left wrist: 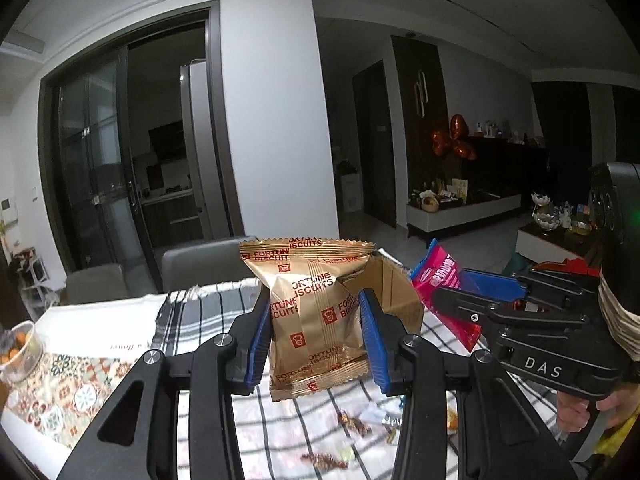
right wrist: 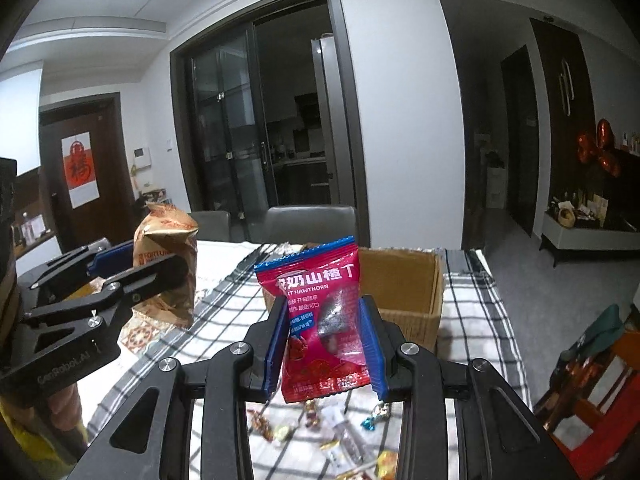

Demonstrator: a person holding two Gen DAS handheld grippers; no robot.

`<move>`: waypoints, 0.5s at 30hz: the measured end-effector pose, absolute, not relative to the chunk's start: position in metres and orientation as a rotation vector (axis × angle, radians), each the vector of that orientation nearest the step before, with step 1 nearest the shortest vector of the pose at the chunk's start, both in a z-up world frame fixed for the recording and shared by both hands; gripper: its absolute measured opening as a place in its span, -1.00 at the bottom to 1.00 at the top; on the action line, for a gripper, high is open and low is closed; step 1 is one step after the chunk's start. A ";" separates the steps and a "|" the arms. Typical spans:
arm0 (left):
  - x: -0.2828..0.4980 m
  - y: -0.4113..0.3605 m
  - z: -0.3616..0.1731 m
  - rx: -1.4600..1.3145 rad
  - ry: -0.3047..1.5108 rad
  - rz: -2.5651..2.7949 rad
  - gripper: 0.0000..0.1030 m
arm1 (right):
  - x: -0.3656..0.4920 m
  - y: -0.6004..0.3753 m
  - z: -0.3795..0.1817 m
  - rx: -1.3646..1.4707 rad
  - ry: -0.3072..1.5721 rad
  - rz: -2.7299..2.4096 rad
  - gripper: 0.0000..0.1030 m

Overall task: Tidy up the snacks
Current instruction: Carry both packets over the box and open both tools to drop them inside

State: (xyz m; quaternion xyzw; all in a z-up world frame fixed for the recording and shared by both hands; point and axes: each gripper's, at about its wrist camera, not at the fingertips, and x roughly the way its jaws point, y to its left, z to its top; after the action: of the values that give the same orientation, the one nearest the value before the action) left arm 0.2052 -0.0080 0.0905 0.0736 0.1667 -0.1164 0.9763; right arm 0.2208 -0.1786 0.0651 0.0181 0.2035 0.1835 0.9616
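My left gripper (left wrist: 316,336) is shut on a gold Fortune Biscuits packet (left wrist: 310,312), held upright above the checked tablecloth (left wrist: 280,420). My right gripper (right wrist: 324,340) is shut on a red hawthorn snack packet (right wrist: 320,320) with a blue top edge, also lifted off the table. Each gripper shows in the other's view: the right gripper (left wrist: 448,292) with the red packet (left wrist: 440,280) at the right, the left gripper (right wrist: 140,268) with the gold packet (right wrist: 168,256) at the left. An open cardboard box (right wrist: 404,292) stands on the cloth just behind both packets, also seen as the box (left wrist: 392,292).
Several small wrapped candies (right wrist: 320,428) lie scattered on the checked cloth below the grippers. A clear tub of snacks (left wrist: 20,352) sits at the table's left edge on a patterned runner (left wrist: 76,392). Grey chairs (right wrist: 312,224) stand behind the table. A red box (right wrist: 600,392) is at the right.
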 end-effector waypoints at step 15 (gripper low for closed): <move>0.297 -0.018 0.099 0.155 0.407 -0.256 -0.20 | 0.298 -0.182 0.075 0.031 0.454 0.331 -0.30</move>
State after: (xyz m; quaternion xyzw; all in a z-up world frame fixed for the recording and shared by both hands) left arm 0.2966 -0.0182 0.0993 0.0765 0.2015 -0.1266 0.9683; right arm 0.2980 -0.1824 0.0747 0.0151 0.2239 0.1632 0.9607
